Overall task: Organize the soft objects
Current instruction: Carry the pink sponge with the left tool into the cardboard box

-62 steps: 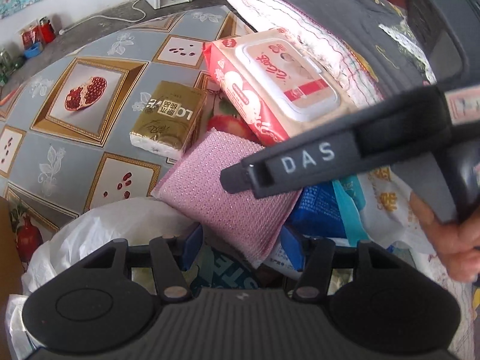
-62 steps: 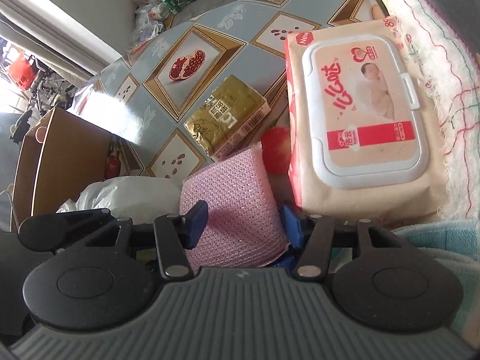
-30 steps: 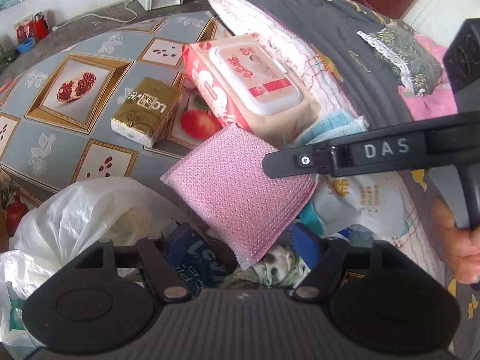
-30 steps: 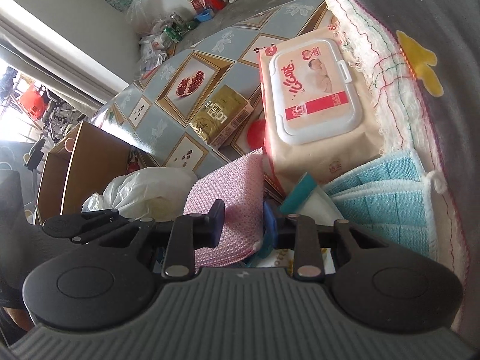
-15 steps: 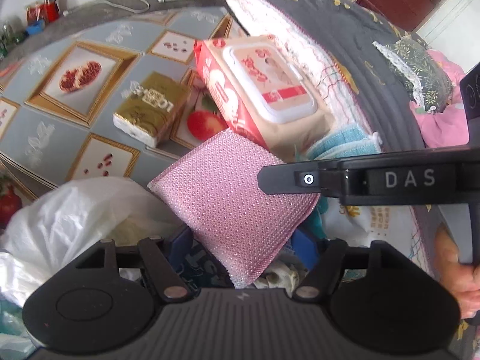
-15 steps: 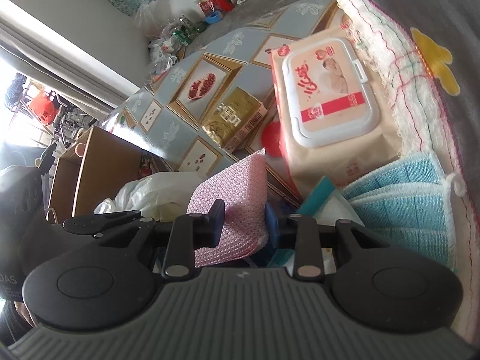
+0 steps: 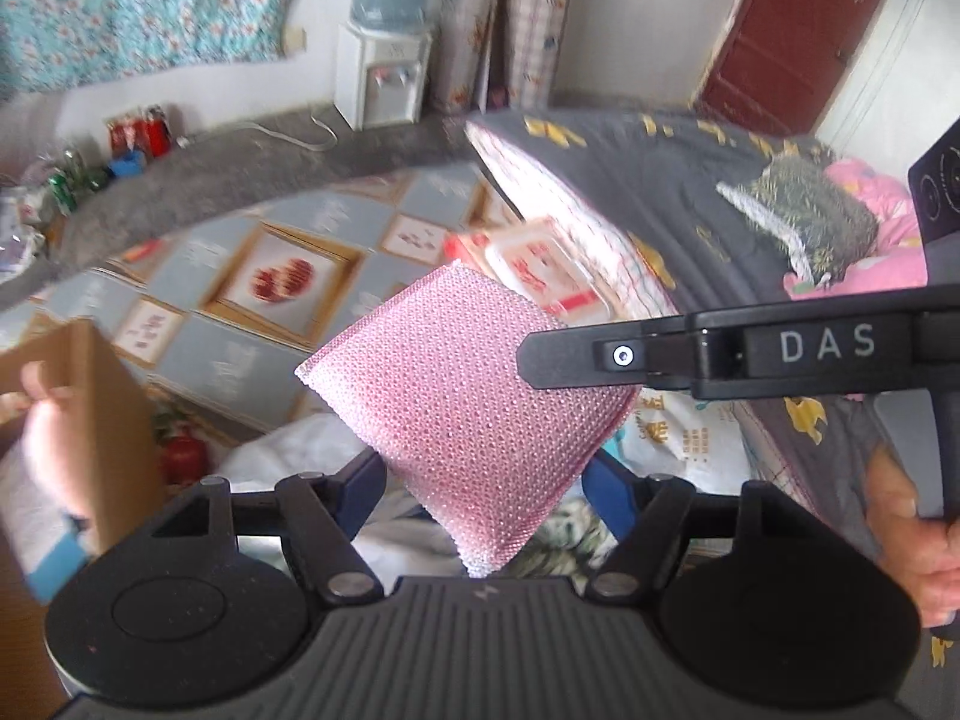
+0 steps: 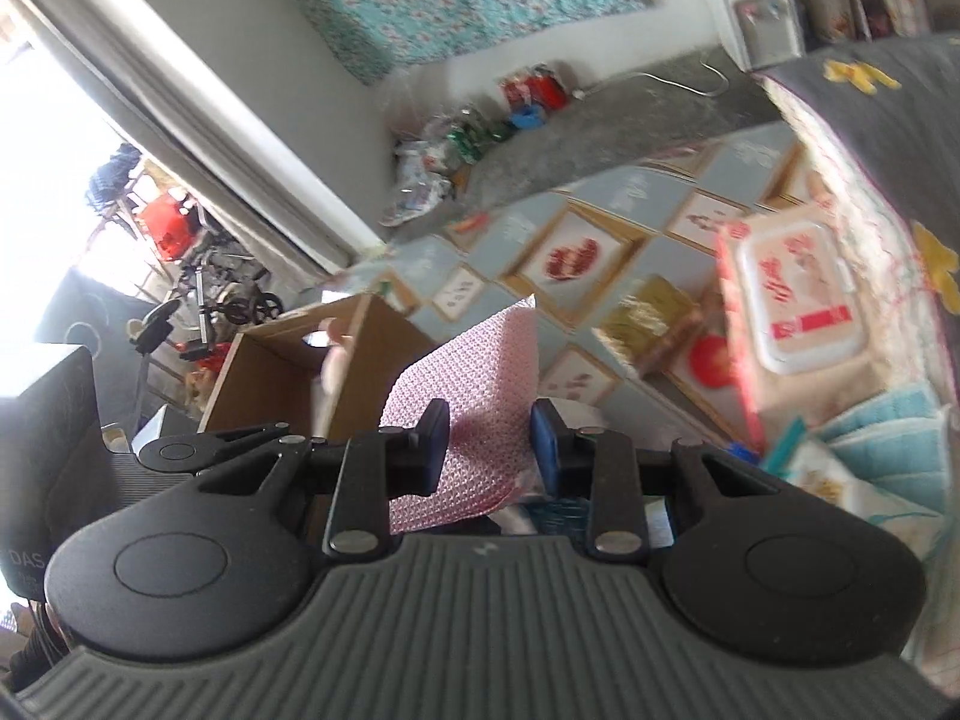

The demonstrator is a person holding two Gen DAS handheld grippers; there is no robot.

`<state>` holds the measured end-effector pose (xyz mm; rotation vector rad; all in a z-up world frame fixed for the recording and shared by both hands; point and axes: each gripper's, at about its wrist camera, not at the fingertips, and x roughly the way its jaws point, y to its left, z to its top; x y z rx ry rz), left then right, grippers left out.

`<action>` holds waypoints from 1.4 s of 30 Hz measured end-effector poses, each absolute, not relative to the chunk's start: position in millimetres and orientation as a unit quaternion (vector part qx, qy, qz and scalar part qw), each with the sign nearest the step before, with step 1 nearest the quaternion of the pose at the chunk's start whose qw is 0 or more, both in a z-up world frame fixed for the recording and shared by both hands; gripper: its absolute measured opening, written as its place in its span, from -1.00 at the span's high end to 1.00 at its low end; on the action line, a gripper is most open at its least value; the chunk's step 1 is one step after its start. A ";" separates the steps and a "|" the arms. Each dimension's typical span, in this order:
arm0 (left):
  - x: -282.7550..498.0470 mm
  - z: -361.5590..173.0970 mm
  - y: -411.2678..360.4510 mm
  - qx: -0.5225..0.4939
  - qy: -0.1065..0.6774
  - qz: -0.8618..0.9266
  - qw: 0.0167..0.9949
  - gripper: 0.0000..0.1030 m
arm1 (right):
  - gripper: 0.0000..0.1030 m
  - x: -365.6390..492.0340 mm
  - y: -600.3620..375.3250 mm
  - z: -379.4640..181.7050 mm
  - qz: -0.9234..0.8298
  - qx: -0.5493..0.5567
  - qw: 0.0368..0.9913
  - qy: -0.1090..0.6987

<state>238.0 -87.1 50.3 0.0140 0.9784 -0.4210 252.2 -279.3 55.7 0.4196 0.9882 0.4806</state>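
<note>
A pink mesh sponge pad hangs in the air, held by my right gripper, which is shut on the pad. The right gripper's arm crosses the left wrist view over the pad's right side. My left gripper is open just below the pad, its fingers either side of the lower corner without pinching it. A wet-wipes pack, a gold tissue pack and folded blue cloths lie on the patterned tablecloth.
A cardboard box stands at the left, also in the left wrist view. A dark quilt lies at the right. A white plastic bag and packets lie under the grippers. A water dispenser stands by the far wall.
The right gripper has lifted the pink pad up off the pile and toward the box side. Both cameras now tilt up and see the room; the box has come into view.
</note>
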 end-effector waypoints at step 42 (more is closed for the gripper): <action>263.3 -54.8 216.4 0.069 0.569 0.066 0.817 -0.36 | 0.39 340.3 114.3 -85.0 0.298 0.194 0.706 0.612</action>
